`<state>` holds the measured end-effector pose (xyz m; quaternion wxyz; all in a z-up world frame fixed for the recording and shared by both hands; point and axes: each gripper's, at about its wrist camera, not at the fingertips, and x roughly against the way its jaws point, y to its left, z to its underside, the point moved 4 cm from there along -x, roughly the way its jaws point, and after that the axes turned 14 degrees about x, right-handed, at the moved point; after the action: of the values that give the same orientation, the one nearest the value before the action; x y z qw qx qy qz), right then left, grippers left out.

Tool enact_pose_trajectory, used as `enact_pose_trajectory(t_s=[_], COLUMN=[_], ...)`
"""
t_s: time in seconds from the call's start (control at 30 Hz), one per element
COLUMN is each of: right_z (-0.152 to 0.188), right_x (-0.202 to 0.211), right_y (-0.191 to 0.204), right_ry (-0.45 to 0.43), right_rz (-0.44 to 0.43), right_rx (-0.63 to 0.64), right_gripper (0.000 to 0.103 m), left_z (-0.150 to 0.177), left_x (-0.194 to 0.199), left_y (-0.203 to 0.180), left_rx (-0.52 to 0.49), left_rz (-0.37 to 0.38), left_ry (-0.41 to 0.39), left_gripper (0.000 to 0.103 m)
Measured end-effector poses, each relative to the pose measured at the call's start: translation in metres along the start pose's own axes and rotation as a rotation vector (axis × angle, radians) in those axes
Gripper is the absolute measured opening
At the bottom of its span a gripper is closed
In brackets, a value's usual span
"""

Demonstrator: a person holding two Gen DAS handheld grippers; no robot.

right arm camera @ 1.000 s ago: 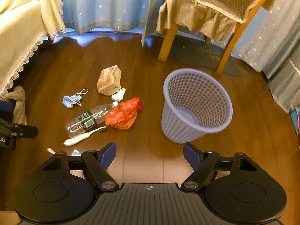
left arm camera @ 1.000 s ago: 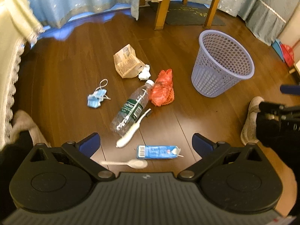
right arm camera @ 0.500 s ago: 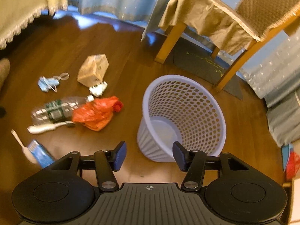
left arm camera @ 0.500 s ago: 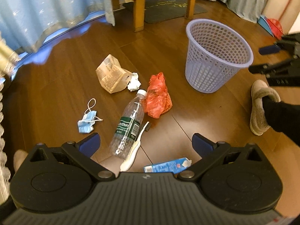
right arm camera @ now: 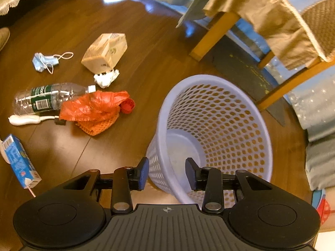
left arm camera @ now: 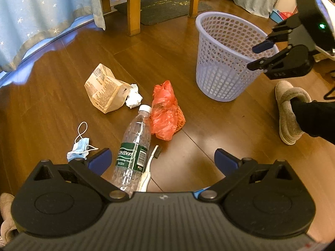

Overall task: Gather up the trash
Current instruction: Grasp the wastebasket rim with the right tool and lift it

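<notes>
Trash lies on the wooden floor: a clear bottle point(left arm camera: 134, 148), a white toothbrush point(left arm camera: 149, 167), a blue face mask point(left arm camera: 78, 149), a brown paper bag point(left arm camera: 104, 90), a crumpled tissue point(left arm camera: 134, 98) and a red plastic bag point(left arm camera: 165, 108). My left gripper point(left arm camera: 162, 161) hangs open above the bottle's base and the toothbrush, holding nothing. The lilac mesh basket point(right arm camera: 219, 129) stands to the right. My right gripper point(right arm camera: 167, 171) is partly narrowed but open, its fingers straddling the basket's near wall. A blue milk carton point(right arm camera: 19, 163) lies at the left of the right wrist view.
A wooden chair point(right arm camera: 272, 21) draped with tan cloth stands behind the basket on a dark mat point(left arm camera: 163, 8). A person's foot in a grey slipper point(left arm camera: 290, 108) rests right of the basket. Blue curtains point(left arm camera: 41, 10) ring the far side.
My left gripper moved forward over the bottle, and the carton slipped under its body. My right gripper swung to the basket and its jaws narrowed around the near wall.
</notes>
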<state>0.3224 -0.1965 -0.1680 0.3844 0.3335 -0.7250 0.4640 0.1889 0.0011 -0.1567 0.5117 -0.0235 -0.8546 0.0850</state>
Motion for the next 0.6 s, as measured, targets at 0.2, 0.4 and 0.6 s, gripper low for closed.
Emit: enact_pose_trajectory(t_s=[0.2, 0.4, 0.6], right_z=[-0.012, -0.017, -0.017], right_x=[-0.025, -0.034, -0.038], right_y=[-0.002, 0.0, 0.007], right_ry=[0.02, 0.044, 0.052], right_rz=[-0.009, 0.008, 0.014], right_rx=[0.029, 0.041, 0.069], right_gripper=[0.022, 0.012, 0.012], left_z=[0.003, 0.008, 0.012], left_x=[-0.012, -0.017, -0.019], left_y=[0.004, 0.009, 0.012], left_rx=[0.018, 0.028, 0.034], left_rz=[0.017, 0.019, 0.026], left_ry=[0.03, 0.035, 0.035], left_gripper=[0.102, 0.102, 0.102])
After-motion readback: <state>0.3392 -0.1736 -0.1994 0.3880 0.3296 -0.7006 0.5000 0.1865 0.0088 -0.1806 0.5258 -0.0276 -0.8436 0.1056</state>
